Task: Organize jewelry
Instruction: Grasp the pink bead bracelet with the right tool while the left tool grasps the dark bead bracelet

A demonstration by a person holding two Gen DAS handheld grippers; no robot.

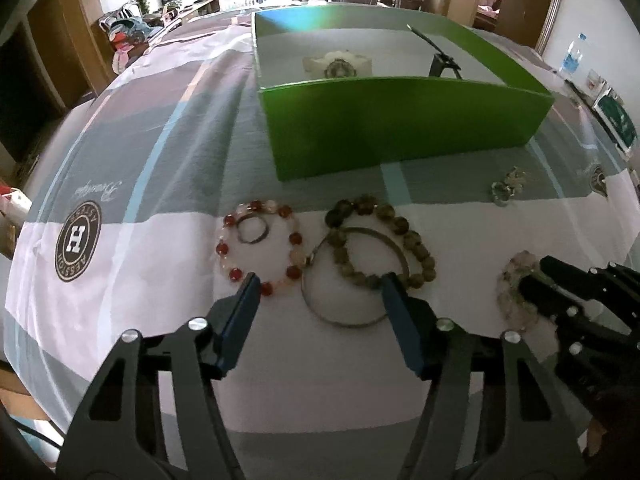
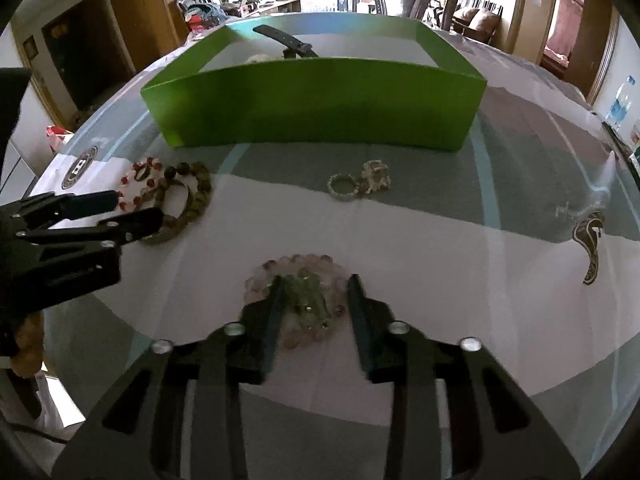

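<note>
The left gripper [image 1: 318, 284] hangs over the tablecloth [image 1: 168, 152] with its blue fingers [image 1: 244, 300] spread fairly wide; between and just beyond them lie a plain metal bangle [image 1: 352, 322] and a brown bead bracelet [image 1: 416, 240] that overlaps it, neither pressed by the pads; a red and pale bead bracelet [image 1: 296, 238] lies just left of these, with a small dark ring [image 1: 252, 230] inside its loop. The right gripper [image 2: 314, 284] sits low over a pink bead bracelet [image 2: 304, 260] tangled with a greenish beaded piece [image 2: 306, 292]; its jaws stand narrow around this clump, and whether the pads press it I cannot tell. Farther off, a small pale bead ring [image 2: 342, 186] touches a knotted trinket [image 2: 376, 176]; behind them stands the green box [image 2: 320, 104], holding a black strap [image 2: 288, 42] and a pale item [image 1: 338, 65].
</note>
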